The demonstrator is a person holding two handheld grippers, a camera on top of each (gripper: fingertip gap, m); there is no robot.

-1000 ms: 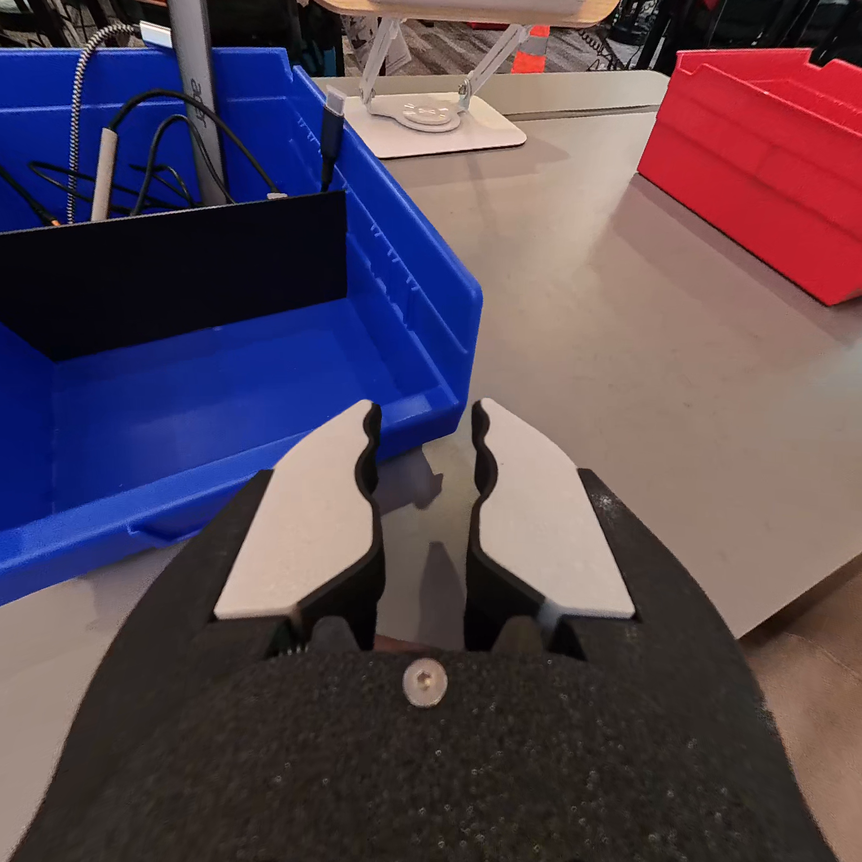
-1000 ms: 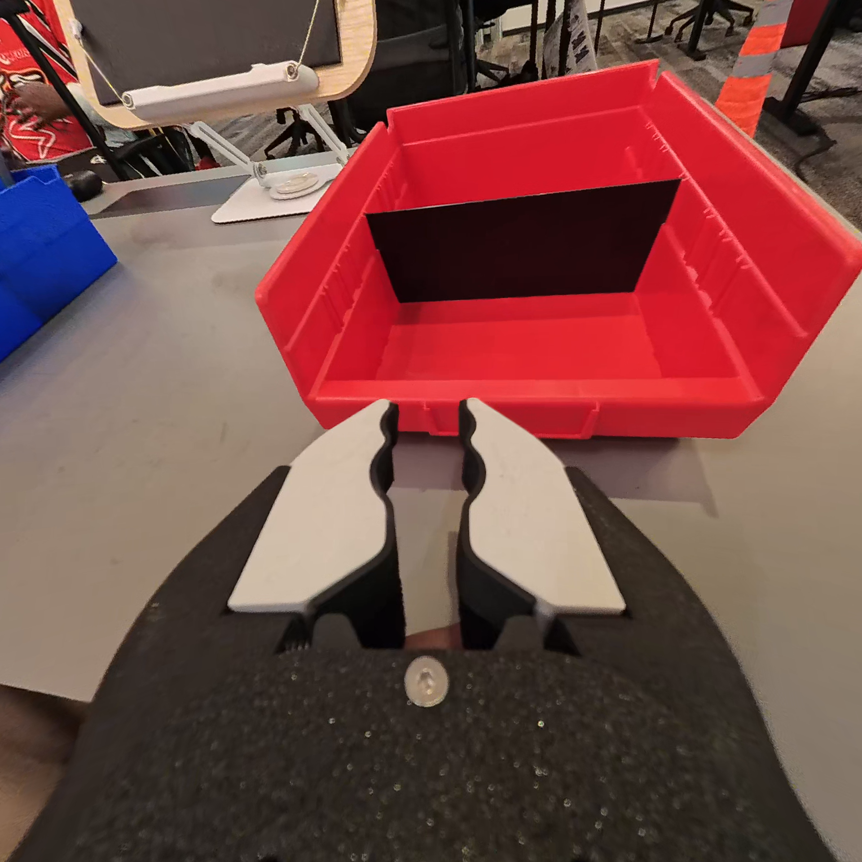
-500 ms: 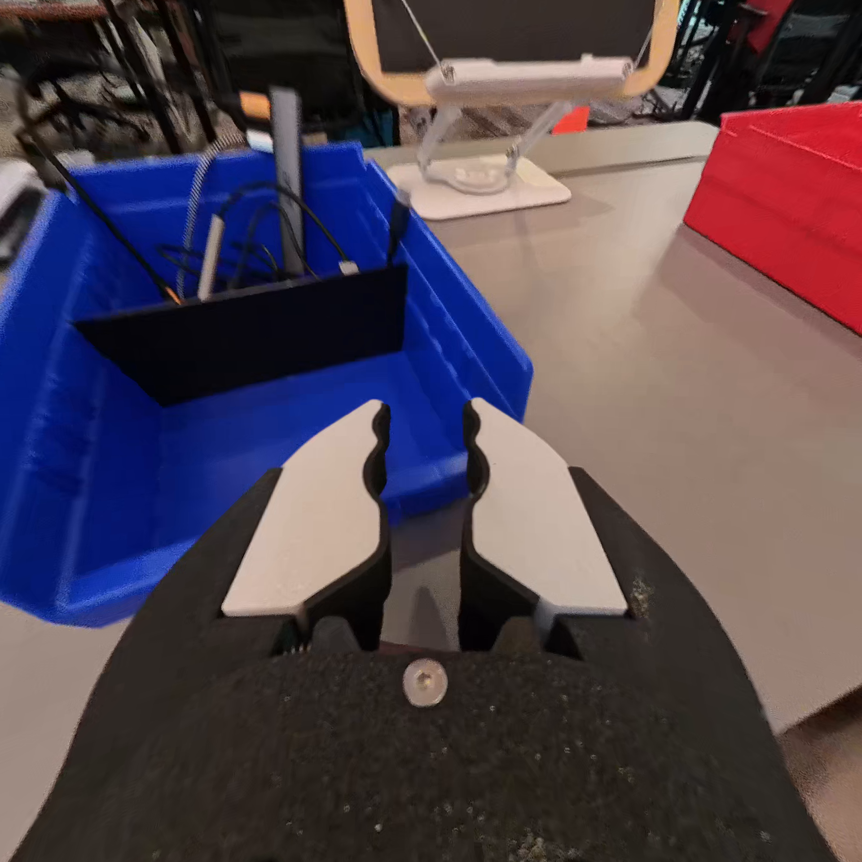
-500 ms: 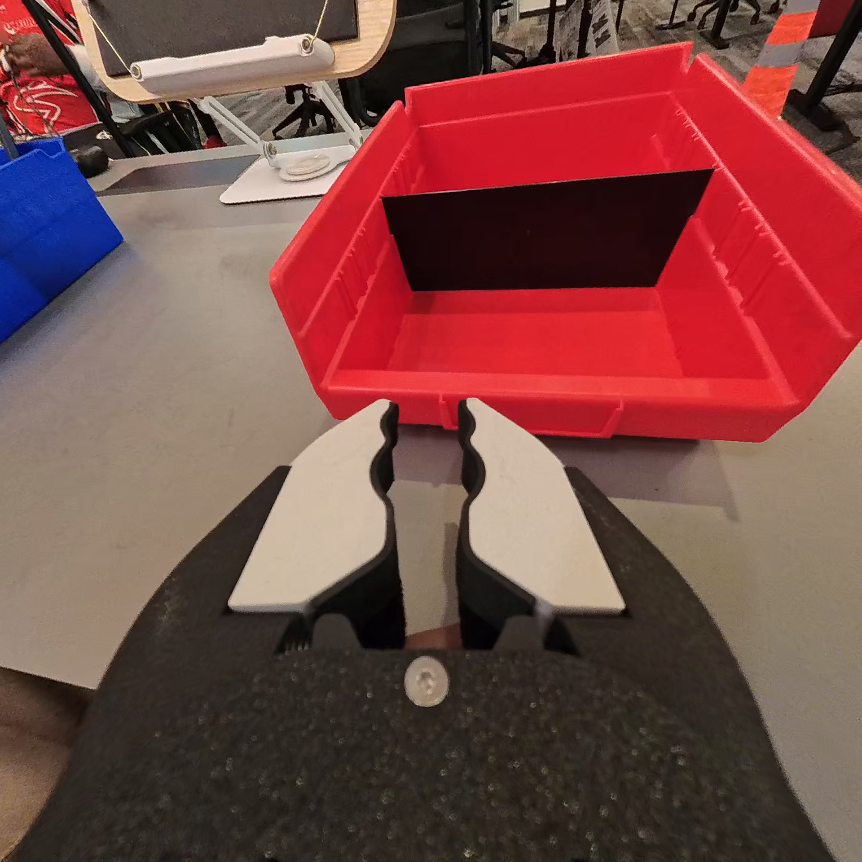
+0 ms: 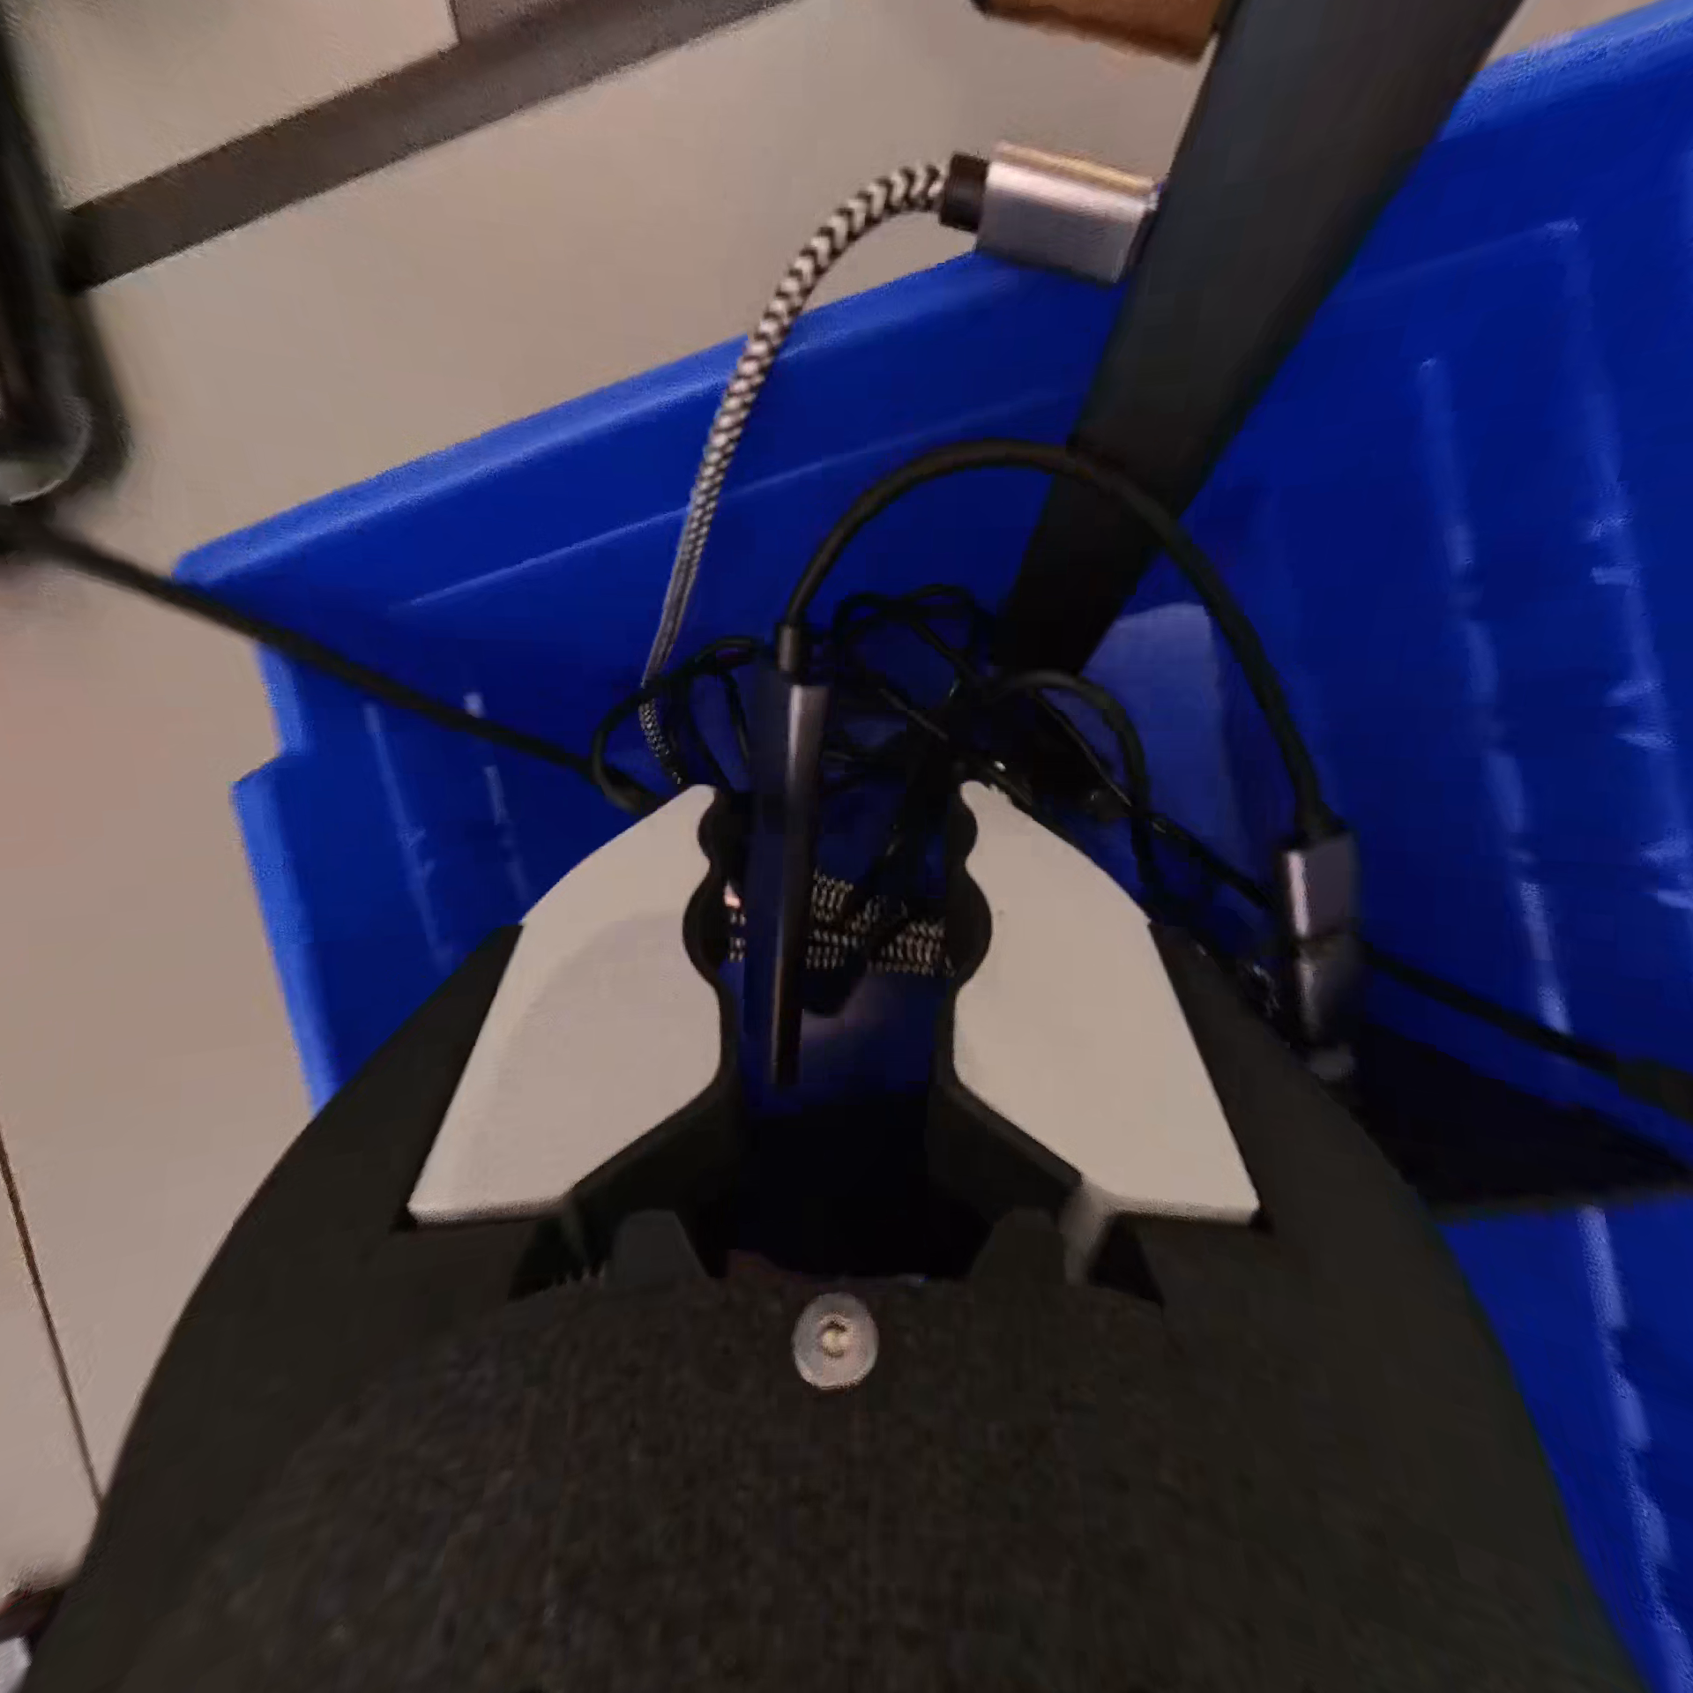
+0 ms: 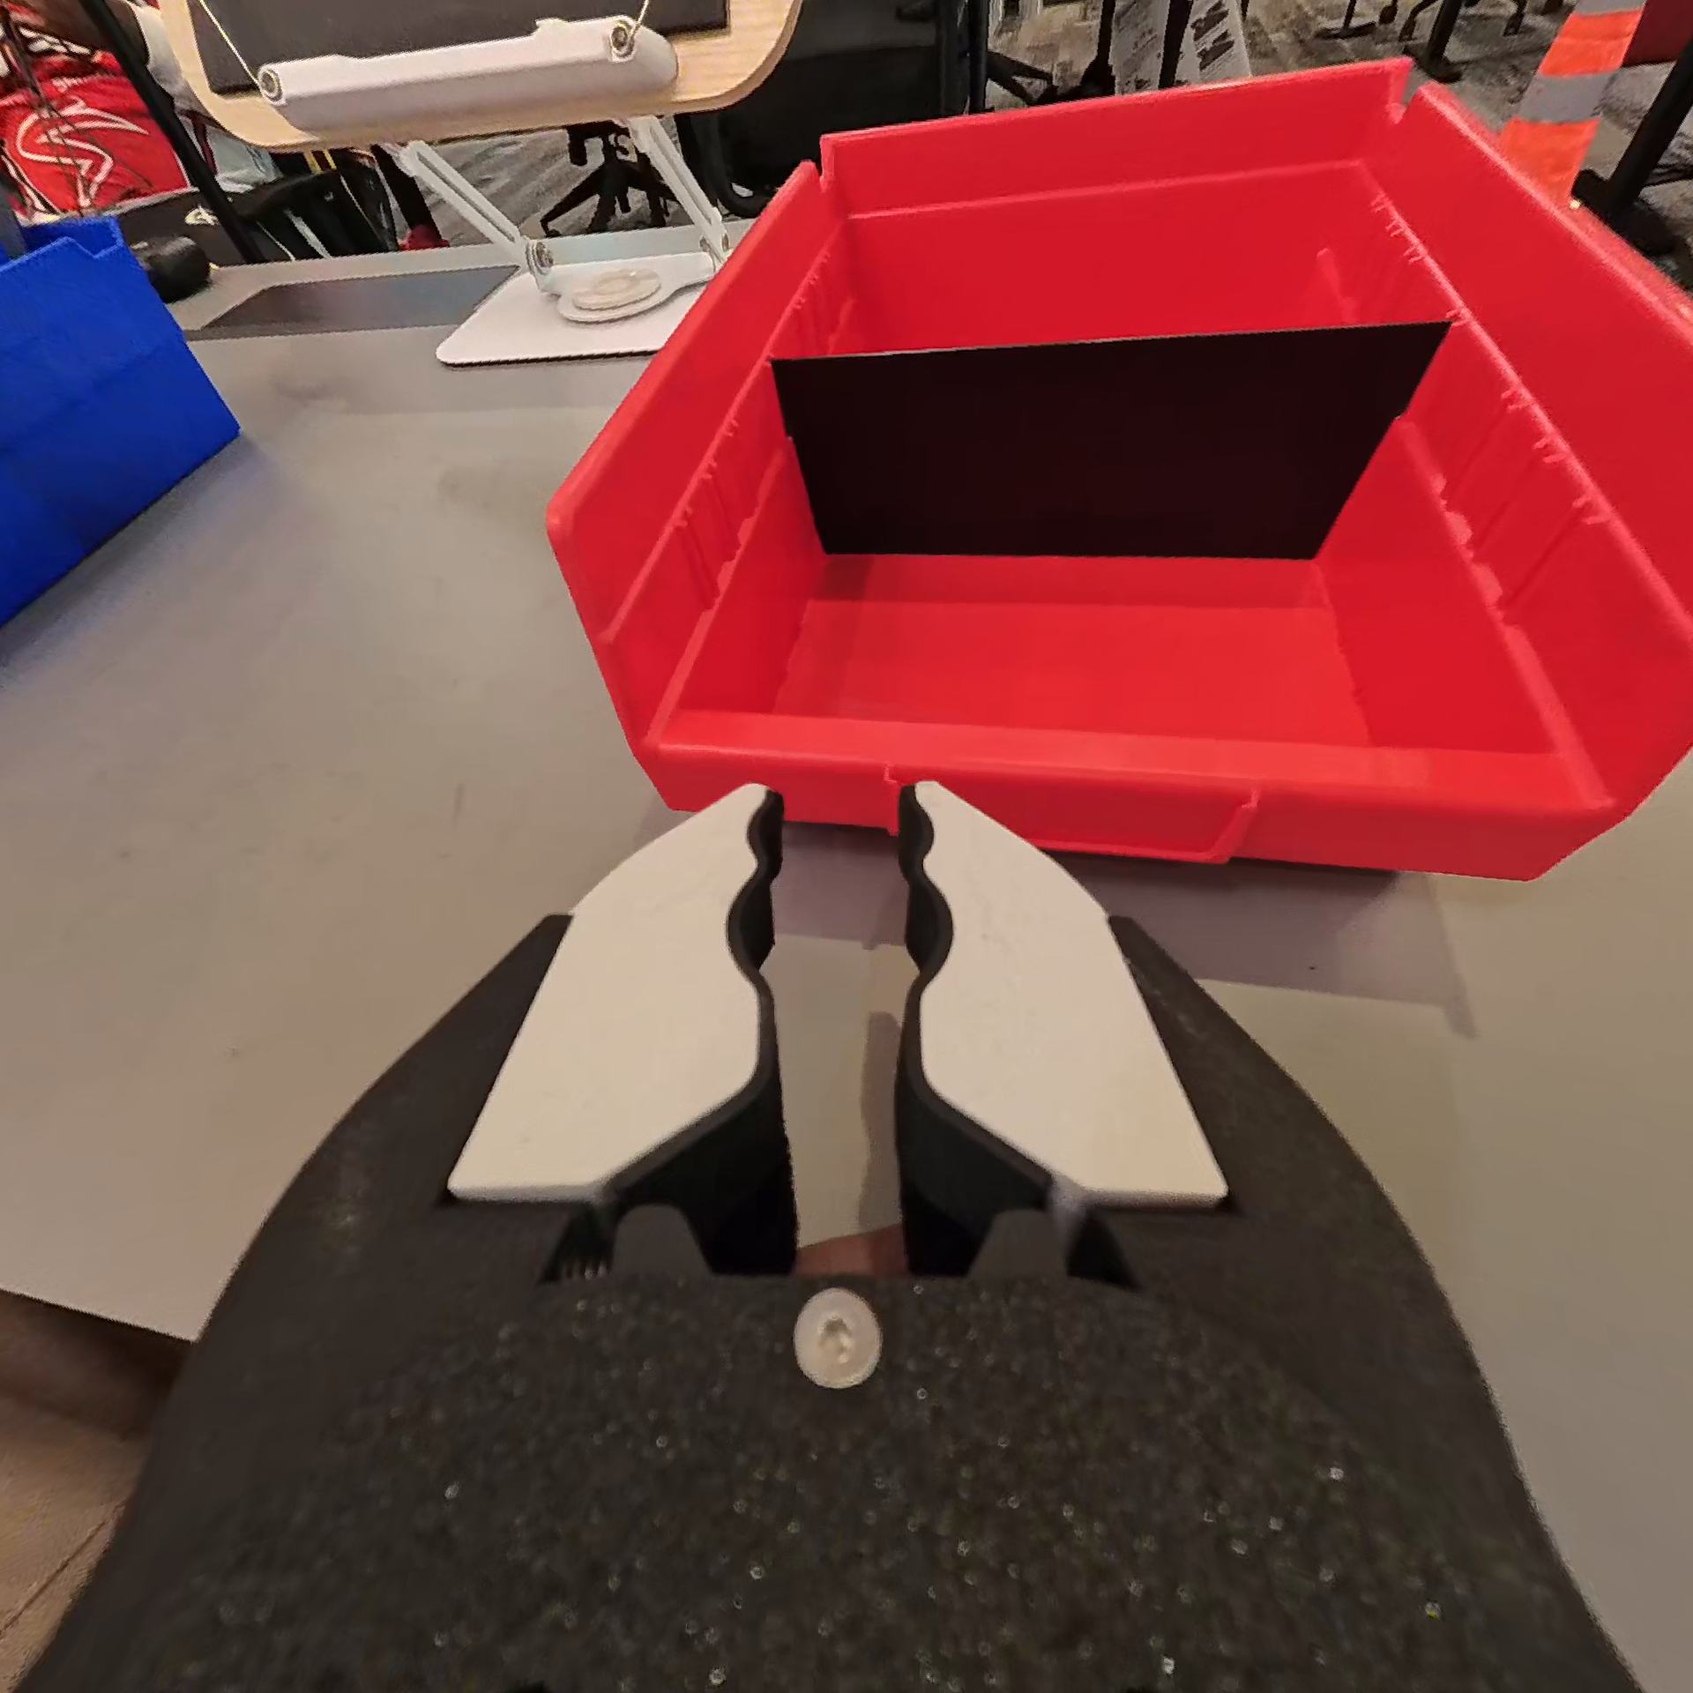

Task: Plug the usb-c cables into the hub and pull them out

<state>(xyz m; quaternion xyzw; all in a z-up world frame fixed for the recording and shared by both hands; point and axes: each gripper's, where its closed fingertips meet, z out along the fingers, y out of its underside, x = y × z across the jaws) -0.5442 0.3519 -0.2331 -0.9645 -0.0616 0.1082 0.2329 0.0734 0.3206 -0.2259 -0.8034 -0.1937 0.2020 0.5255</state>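
In the left wrist view my left gripper [image 5: 834,815] is open and points down into the back compartment of the blue bin [image 5: 1466,641]. A slim grey connector [image 5: 792,824] on a black cable stands between the jaws, close to the left finger [image 5: 595,1008]. A tangle of black cables [image 5: 962,696] lies below it. A braided cable [image 5: 733,421] ends in a metal plug [image 5: 1054,211] against the dark grey hub [image 5: 1154,394], which leans across the bin. Another grey connector [image 5: 1319,907] hangs at the right. My right gripper [image 6: 838,806] is open and empty above the table.
A red bin [image 6: 1099,797] with a black divider [image 6: 1099,449] sits just ahead of the right gripper; what shows of its inside is empty. A white tablet stand [image 6: 568,311] stands at the table's back. The blue bin's corner [image 6: 92,412] shows at the left. One gripper's finger ends stand about 60 cm off the other's. The dark grey hub [image 5: 1154,394] lies around 7 cm away from my left fingertips. My left tips are roughly 9 cm from the metal plug [image 5: 1054,211].
My left gripper has moved forward over the blue bin, tilted down into its cable compartment, and its jaws have opened wider. The right gripper has barely moved.
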